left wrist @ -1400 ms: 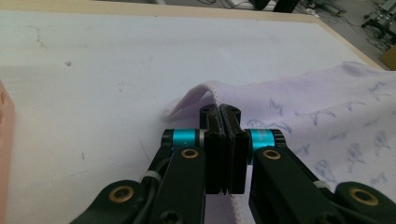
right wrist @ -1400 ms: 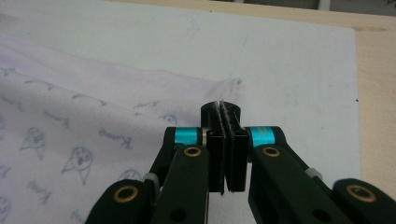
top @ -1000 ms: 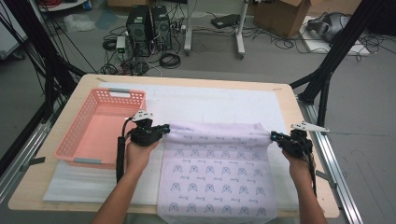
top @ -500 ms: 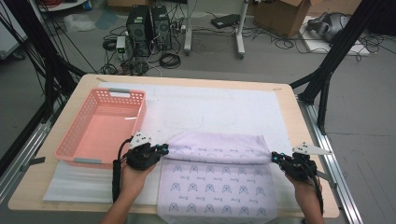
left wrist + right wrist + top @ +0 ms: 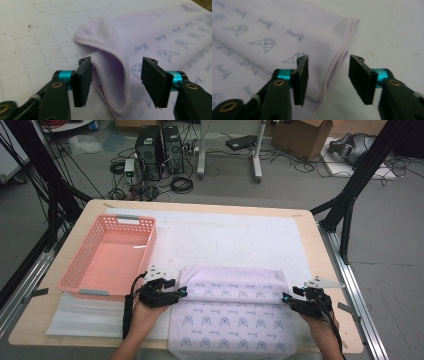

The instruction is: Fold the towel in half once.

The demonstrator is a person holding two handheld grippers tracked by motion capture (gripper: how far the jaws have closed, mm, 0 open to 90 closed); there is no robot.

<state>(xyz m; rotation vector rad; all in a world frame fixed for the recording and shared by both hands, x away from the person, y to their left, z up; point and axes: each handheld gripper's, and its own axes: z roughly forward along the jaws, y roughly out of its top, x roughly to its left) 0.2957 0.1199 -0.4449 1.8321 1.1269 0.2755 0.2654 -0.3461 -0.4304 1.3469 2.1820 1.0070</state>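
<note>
Left hand-held gripper (image 5: pixel 183 292) open at lilac cloth (image 5: pixel 232 320), pink basket (image 5: pixel 80 279) empty

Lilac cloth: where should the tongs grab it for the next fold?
Probably the two ends of the folded edge on the lilac cloth: left tongs from its left, right tongs from its right. The layered hems lie between open jaws there.

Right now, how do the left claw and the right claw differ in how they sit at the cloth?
The left claw straddles a raised, curled edge of the cloth, next to the pink basket. The right claw straddles a flat, layered edge, with bare table cover to one side. Both are open, at opposite ends of the same fold.
</note>
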